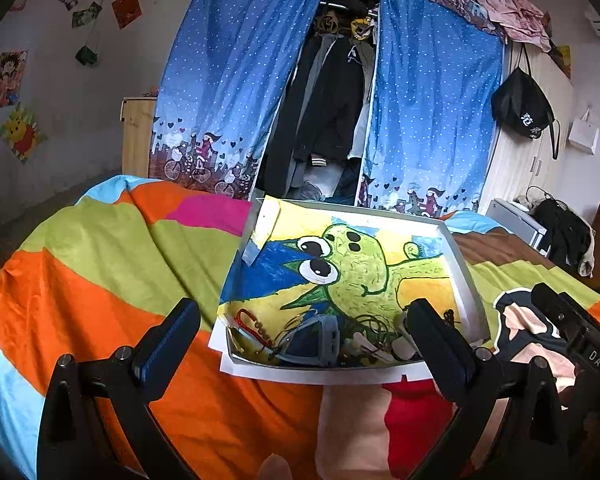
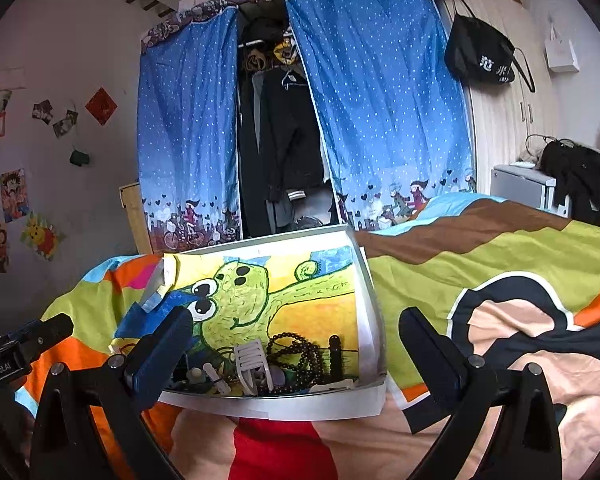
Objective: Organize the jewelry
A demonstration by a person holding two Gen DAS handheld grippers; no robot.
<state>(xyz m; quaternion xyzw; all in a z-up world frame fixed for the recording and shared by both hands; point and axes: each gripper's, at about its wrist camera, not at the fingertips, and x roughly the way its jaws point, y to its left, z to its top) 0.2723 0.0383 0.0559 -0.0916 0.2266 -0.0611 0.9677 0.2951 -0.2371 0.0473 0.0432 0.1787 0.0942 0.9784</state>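
Barely begun: jewelry (image 2: 296, 356) heaped unsorted along tray's (image 1: 470, 292) near edge, on the bed (image 1: 100, 248), both tools (image 1: 304, 336) (image 2: 296, 350) spread, empty.

Soft, even daylight without hard shadows fills both fisheye views, colours stay bright on the bed (image 1: 100, 264), straight lines bend strongly near the dark round corners, and far details look slightly soft.

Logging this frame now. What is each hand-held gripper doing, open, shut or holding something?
Left hand-held gripper: open, holding nothing, aimed at the tray.
Right hand-held gripper: open, holding nothing, also in front of the tray.
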